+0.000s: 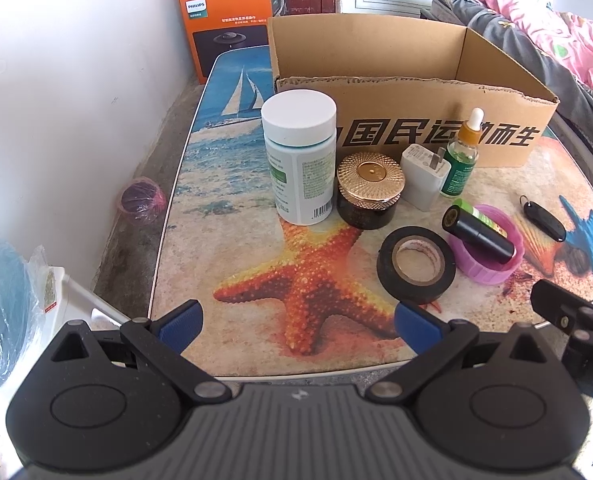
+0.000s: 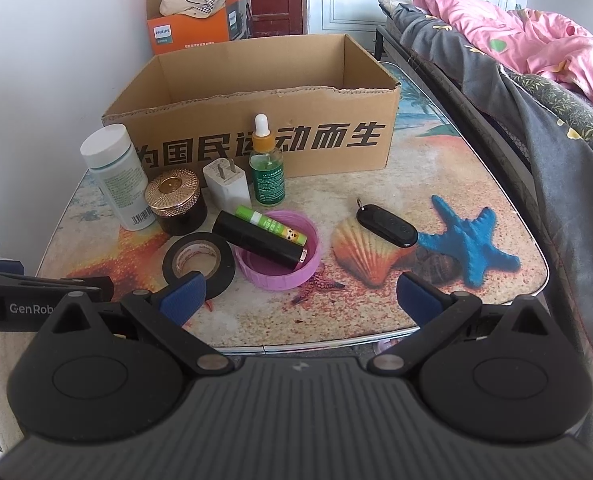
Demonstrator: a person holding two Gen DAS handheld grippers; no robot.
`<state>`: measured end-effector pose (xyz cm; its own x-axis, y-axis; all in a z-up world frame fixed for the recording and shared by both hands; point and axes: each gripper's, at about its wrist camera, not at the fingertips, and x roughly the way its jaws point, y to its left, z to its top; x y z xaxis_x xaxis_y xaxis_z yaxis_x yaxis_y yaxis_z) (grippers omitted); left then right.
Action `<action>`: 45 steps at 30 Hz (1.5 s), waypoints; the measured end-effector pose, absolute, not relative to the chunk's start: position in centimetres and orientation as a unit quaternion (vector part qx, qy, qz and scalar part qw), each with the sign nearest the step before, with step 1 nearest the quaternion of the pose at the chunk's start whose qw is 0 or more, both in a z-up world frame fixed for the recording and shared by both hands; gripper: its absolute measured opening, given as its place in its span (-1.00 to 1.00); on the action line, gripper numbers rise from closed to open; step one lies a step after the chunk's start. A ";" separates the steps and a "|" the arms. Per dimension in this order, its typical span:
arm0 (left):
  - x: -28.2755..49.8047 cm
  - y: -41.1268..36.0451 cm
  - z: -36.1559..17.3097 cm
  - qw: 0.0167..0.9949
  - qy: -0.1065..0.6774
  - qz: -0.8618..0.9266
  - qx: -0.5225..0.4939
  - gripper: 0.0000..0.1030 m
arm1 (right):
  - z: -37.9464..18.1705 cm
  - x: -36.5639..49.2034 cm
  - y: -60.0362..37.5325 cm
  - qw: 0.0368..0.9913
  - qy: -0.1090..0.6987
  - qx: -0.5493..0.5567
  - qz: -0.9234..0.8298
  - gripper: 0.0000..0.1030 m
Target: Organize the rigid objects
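On the beach-print table stand a white pill bottle [image 1: 299, 156] [image 2: 114, 176], a gold-lidded dark jar [image 1: 370, 190] [image 2: 175, 202], a white charger plug [image 1: 424, 178] [image 2: 227, 184] and a green dropper bottle [image 1: 462, 156] [image 2: 267, 168]. A black tape roll [image 1: 416, 266] [image 2: 199, 266] lies beside a purple lid [image 1: 486, 254] [image 2: 278, 256] holding a black tube [image 1: 478, 234] [image 2: 258, 240] and a green stick [image 2: 270, 230]. A black key fob [image 1: 544, 220] [image 2: 386, 226] lies to the right. The open cardboard box [image 1: 408, 128] [image 2: 256, 136] stands behind them. My left gripper [image 1: 298, 326] and right gripper [image 2: 300, 300] are open and empty at the table's front edge.
An orange Philips box [image 1: 224, 28] [image 2: 188, 28] with cloth in it stands behind the table. A bed with pink and grey bedding [image 2: 536, 64] runs along the right. A white wall and a pink-bagged bin [image 1: 142, 200] are on the left.
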<state>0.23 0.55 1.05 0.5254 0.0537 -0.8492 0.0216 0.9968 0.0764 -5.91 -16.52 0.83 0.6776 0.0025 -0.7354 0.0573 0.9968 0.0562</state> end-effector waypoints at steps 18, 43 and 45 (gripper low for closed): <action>1.2 0.5 0.0 0.864 0.501 0.010 0.045 0.99 | 0.3 -5.0 -17.0 0.915 0.401 0.041 -0.015 0.98; 3.9 -5.0 -0.8 0.874 0.457 -0.152 0.071 0.44 | -0.3 -0.1 -21.9 0.925 0.348 0.076 0.129 -0.03; 3.9 -5.7 -1.1 0.868 0.462 -0.165 0.081 0.26 | -0.7 0.9 -21.9 0.914 0.364 0.081 0.163 -0.13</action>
